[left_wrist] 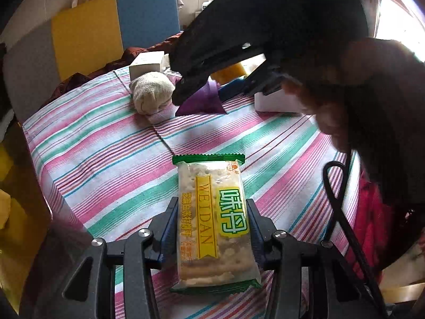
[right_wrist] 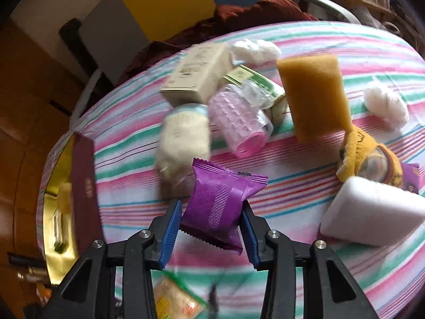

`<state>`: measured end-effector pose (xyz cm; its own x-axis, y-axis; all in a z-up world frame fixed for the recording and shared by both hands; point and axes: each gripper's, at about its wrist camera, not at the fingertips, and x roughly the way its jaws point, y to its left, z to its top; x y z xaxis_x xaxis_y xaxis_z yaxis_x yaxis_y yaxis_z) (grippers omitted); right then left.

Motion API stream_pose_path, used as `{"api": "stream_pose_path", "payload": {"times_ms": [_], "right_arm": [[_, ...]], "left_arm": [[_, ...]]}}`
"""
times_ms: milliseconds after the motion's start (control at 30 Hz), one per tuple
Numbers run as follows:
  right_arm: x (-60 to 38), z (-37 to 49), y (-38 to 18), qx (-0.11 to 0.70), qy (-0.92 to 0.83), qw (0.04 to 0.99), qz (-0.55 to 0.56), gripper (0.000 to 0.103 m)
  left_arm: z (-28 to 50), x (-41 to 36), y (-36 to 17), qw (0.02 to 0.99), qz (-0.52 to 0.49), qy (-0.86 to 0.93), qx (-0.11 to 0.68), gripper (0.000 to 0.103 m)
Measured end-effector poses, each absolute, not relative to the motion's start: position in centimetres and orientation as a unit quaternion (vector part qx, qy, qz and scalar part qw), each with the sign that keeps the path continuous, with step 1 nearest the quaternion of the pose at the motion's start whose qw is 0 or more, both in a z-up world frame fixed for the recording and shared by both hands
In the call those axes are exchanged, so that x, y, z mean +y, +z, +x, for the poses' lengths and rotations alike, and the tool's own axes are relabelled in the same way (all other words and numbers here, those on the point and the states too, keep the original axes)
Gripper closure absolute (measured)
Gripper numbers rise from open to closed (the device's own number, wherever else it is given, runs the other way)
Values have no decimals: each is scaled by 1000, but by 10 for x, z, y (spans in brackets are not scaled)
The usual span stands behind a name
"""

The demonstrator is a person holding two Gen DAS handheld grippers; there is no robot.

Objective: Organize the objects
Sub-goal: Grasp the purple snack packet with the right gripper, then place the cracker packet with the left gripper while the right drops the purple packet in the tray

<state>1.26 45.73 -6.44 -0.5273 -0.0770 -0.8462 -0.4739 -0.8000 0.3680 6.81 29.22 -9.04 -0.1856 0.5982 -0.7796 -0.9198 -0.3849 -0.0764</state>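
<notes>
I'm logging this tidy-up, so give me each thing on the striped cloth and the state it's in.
left gripper: shut on cracker packet, sealed
right gripper: shut on purple packet, sealed
orange sponge: propped upright
pink roller tub: lying on its side
cream box: lying flat
white foam block: tilted

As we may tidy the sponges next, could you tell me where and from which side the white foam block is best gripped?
Probably across the white foam block's shorter width, from above: it lies flat on the striped cloth, with its near side clear.
</notes>
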Motion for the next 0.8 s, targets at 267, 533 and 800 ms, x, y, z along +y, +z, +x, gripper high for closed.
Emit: {"api": "stream_pose_path", "payload": {"times_ms": [267, 533, 800], "right_arm": [[450, 41, -21, 280, 853, 107, -427, 60], [392, 12, 5, 244, 872, 25, -423, 60], [268, -42, -8, 172, 860, -103, -470, 60]], "left_arm": [[77, 263, -56, 535, -370, 741, 167, 55], [24, 170, 0, 459, -358, 811, 51, 55], [-58, 72, 5, 295, -366, 883, -7, 55]]}}
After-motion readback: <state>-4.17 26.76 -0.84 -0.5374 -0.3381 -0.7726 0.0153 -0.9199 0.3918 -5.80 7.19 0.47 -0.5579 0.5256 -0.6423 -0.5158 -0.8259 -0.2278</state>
